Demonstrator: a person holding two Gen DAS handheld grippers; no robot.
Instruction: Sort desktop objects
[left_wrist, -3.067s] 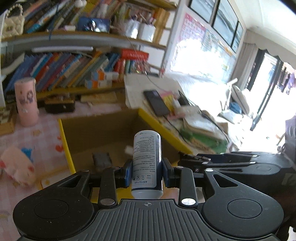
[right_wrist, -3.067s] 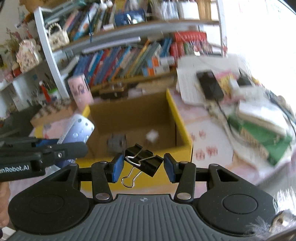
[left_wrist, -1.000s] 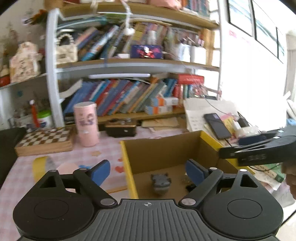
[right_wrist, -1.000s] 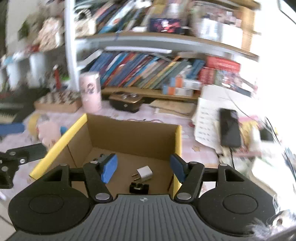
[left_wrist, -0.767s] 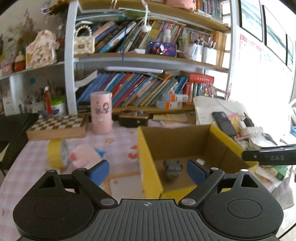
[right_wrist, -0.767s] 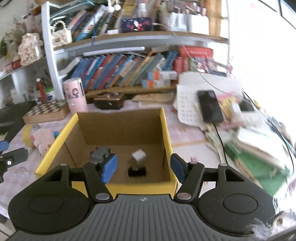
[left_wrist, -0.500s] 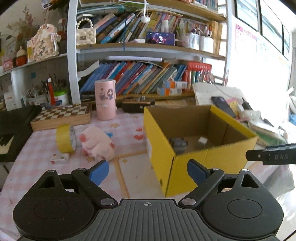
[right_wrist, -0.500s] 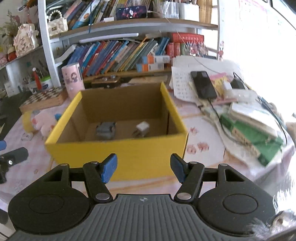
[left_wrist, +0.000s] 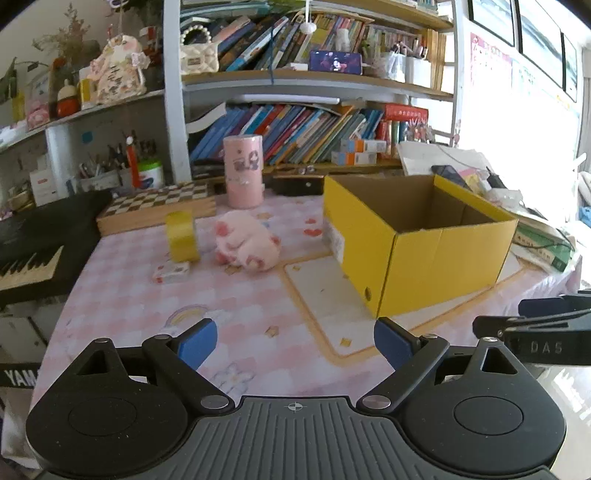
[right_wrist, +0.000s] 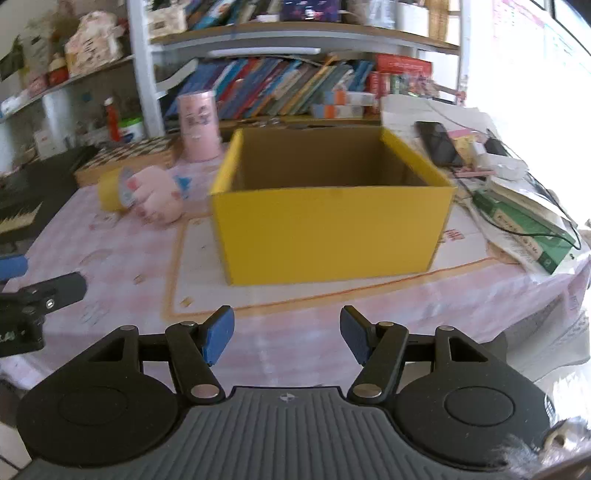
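Note:
A yellow cardboard box (left_wrist: 436, 258) (right_wrist: 332, 229) stands open-topped on the pink checked tablecloth; its contents are hidden from here. My left gripper (left_wrist: 293, 345) is open and empty, low over the table's front edge, left of the box. My right gripper (right_wrist: 287, 338) is open and empty in front of the box. A pink plush toy (left_wrist: 245, 243) (right_wrist: 157, 199), a yellow tape roll (left_wrist: 181, 236) (right_wrist: 110, 194) and a small flat box (left_wrist: 171, 271) lie on the table to the left of the yellow box.
A pink cylinder (left_wrist: 243, 175), a chessboard (left_wrist: 157, 205) and a keyboard (left_wrist: 33, 236) stand at the back left. Books, papers and a phone (right_wrist: 437, 142) are piled to the right of the box. Bookshelves fill the back wall.
Both grippers let go of the spray can and binder clip over the box, then pulled back and down towards the table's front edge. The box's inside is now out of sight.

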